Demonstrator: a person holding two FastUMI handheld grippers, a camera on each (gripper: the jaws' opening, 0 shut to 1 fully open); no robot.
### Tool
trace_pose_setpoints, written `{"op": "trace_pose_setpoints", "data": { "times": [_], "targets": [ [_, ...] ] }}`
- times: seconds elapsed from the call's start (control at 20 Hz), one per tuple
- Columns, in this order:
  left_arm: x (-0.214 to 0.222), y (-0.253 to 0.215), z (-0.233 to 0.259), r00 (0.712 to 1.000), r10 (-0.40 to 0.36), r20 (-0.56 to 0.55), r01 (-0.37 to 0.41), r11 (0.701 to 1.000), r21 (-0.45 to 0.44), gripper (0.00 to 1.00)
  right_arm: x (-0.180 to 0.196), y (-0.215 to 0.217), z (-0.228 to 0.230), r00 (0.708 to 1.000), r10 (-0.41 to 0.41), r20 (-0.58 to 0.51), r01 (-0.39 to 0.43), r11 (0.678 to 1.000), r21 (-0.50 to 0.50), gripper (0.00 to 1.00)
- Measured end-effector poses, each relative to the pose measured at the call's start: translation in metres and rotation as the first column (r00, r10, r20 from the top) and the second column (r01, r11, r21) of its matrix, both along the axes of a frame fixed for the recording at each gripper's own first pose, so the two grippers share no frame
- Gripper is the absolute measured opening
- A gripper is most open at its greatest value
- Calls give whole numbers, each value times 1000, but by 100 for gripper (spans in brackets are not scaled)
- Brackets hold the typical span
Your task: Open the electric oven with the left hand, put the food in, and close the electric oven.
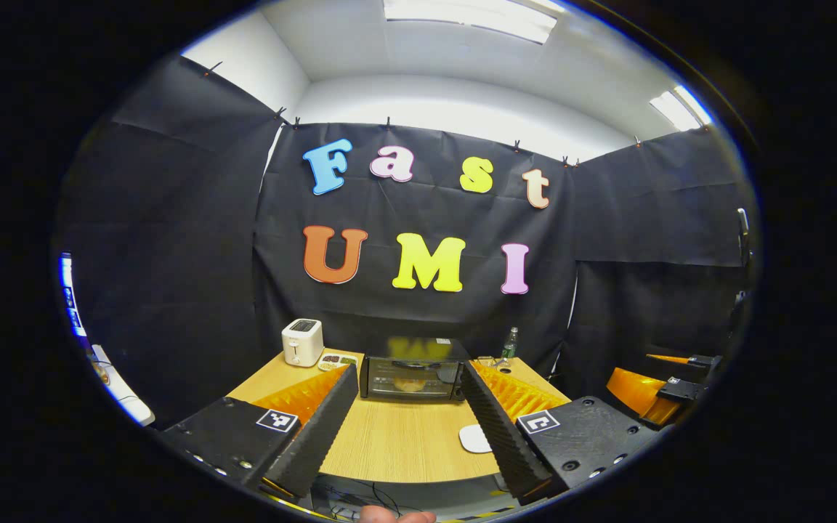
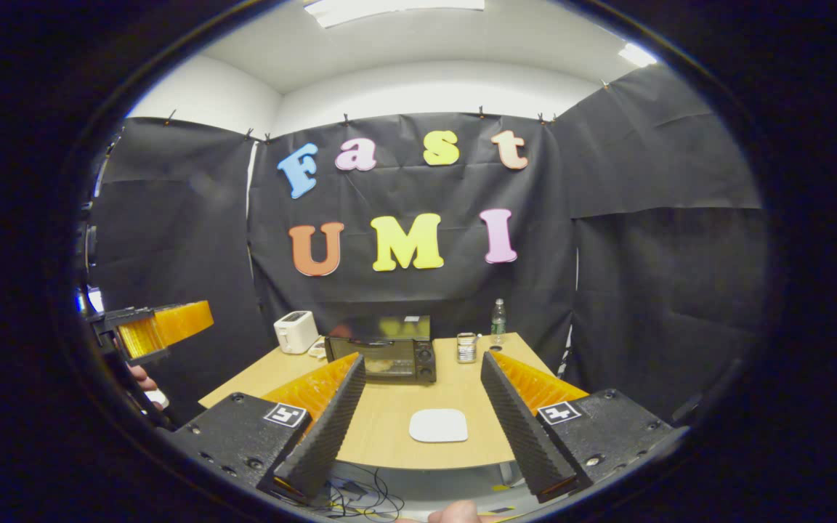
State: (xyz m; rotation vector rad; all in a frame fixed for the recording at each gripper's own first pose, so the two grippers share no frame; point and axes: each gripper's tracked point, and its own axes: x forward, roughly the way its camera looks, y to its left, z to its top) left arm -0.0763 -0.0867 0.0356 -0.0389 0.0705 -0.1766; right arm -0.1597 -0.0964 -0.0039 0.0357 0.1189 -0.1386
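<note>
Both hand-held grippers [image 1: 407, 421] [image 2: 422, 410] apparently spread wide.

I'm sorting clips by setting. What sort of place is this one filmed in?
Most likely a staged recording booth, not a real kitchen: black cloth walls are clipped up around one wooden table under office ceiling lights, and the table holds kitchen props, an electric oven and a white toaster.

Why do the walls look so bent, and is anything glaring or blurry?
Left gripper view: fisheye lens bows the walls; ceiling lights blow out white; the oven top carries a blurred reflection. Right gripper view: same bending; table evenly lit, oven glass dim.
</note>
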Motion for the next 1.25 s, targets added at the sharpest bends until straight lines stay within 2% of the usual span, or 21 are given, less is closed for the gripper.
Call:
{"op": "trace_pose_setpoints", "data": {
  "times": [0.25, 0.45, 0.95, 1.25],
  "targets": [
    [-40, 29, -6, 1000, 28, -14, -28, 1000, -9, 94, -19, 52, -6, 998, 49, -30, -49, 999, -19, 100],
    [-60, 42, -12, 999, 41, -23, -41, 999, -20, 94, -37, 73, -12, 996, 71, -55, -72, 997, -11, 100],
    [-92, 34, -20, 999, 9, -46, -9, 1000, -19, 94, -69, 68, -11, 998, 31, -62, -30, 999, 13, 100],
    [-107, 38, -23, 999, 8, -54, -9, 1000, -19, 94, -80, 79, -16, 996, 47, -71, -47, 999, 14, 100]
  ]
}}
